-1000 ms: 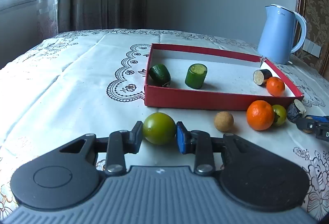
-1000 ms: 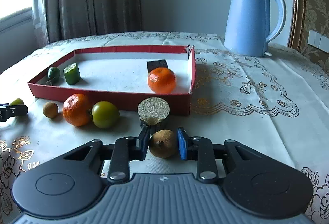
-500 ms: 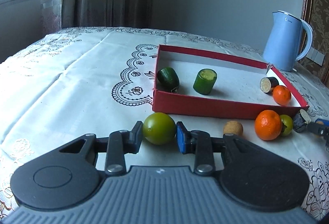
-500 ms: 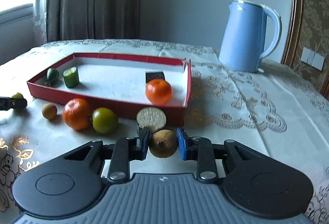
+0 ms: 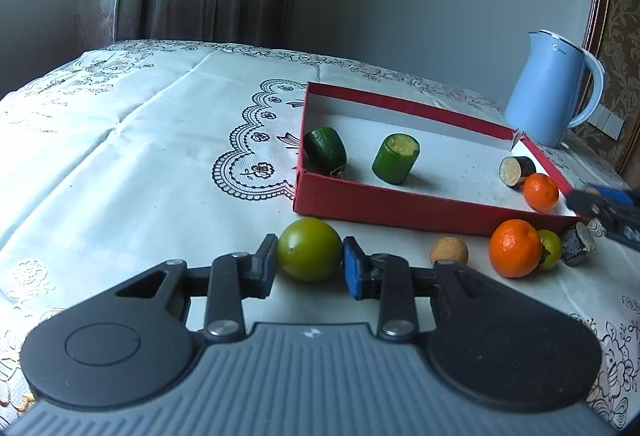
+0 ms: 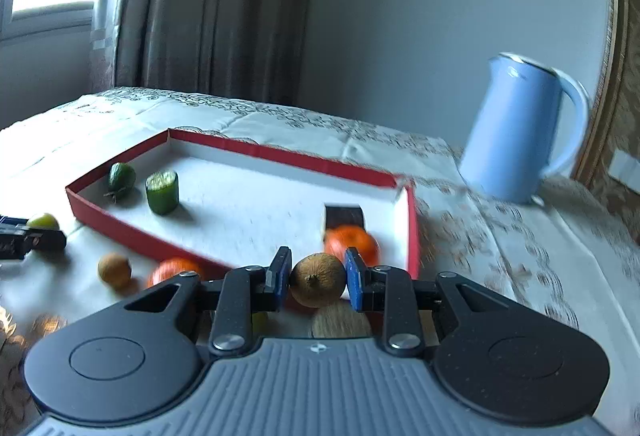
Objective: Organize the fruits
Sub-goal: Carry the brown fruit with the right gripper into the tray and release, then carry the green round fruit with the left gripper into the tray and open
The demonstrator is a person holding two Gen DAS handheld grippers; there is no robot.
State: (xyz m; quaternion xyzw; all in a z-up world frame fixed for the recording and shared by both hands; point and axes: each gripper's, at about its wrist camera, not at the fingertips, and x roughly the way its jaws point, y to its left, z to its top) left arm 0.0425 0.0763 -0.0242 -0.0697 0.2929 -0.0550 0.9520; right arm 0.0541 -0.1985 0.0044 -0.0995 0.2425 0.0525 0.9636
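Note:
My left gripper (image 5: 310, 264) is shut on a round green fruit (image 5: 309, 255) low over the tablecloth, in front of the red tray (image 5: 400, 204). My right gripper (image 6: 318, 278) is shut on a small brown fruit (image 6: 318, 279) and holds it above the table, at the tray's near right corner (image 6: 414, 236). In the tray lie two cucumber pieces (image 5: 325, 151) (image 5: 396, 158), an eggplant piece (image 5: 516, 170) and a small orange (image 5: 541, 192). Outside the front wall sit a tan ball-shaped fruit (image 5: 449, 252), an orange (image 5: 515, 253), a small green fruit (image 5: 550, 255) and an eggplant stub (image 5: 578, 249).
A light blue kettle (image 5: 552, 94) stands behind the tray's right end. The embroidered white tablecloth (image 5: 140, 164) stretches to the left of the tray. Curtains and a window are at the back left. The right wrist view is motion-blurred.
My right gripper has risen with the brown fruit and moved toward the tray, rolling as it went. My left gripper keeps its hold on the green fruit and has hardly shifted.

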